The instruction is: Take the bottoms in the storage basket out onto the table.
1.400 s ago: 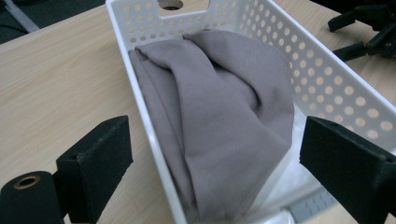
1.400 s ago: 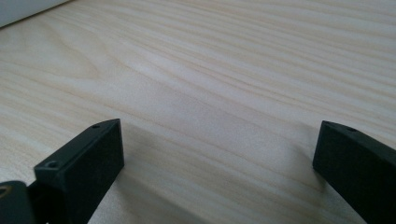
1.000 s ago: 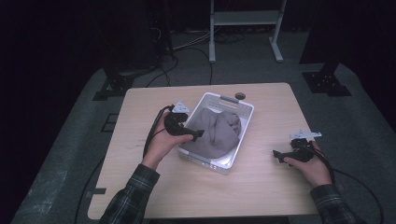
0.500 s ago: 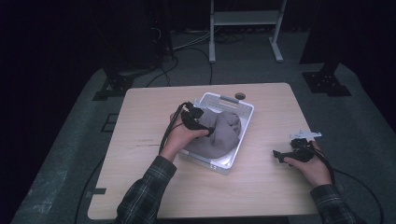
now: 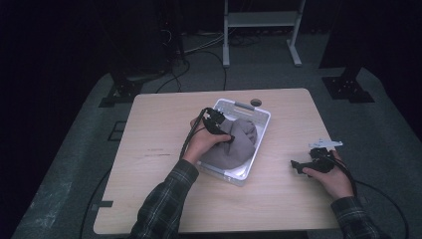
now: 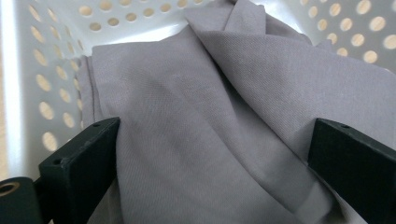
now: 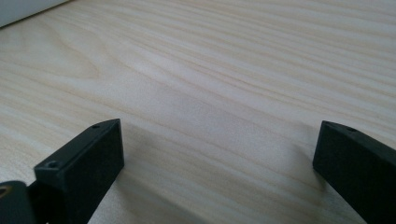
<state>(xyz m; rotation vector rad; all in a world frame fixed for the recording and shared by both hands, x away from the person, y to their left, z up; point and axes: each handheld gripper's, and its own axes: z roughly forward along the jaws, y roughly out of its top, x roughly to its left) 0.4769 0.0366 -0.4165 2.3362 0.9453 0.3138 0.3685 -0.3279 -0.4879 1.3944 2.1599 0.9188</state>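
Observation:
A crumpled grey cloth (image 5: 236, 144) lies in a white perforated basket (image 5: 245, 106) at the middle of the wooden table. My left gripper (image 5: 230, 138) reaches into the basket from its left side and hangs just over the cloth. In the left gripper view the jaws stand wide apart and have just been opening. Folds of the cloth (image 6: 210, 93) lie between them, and the pads do not press on it. My right gripper (image 5: 294, 165) rests low over bare table at the right, open, with only wood between its fingers (image 7: 88, 158).
The basket wall (image 6: 42, 70) stands close on the left of the left gripper. A small dark hole (image 5: 256, 102) sits in the tabletop behind the basket. Cables trail off both grippers. A white frame (image 5: 259, 20) stands on the floor beyond the table.
My left hand has moved from the basket's left rim to the right and down, into the basket over the cloth. The right hand has kept still.

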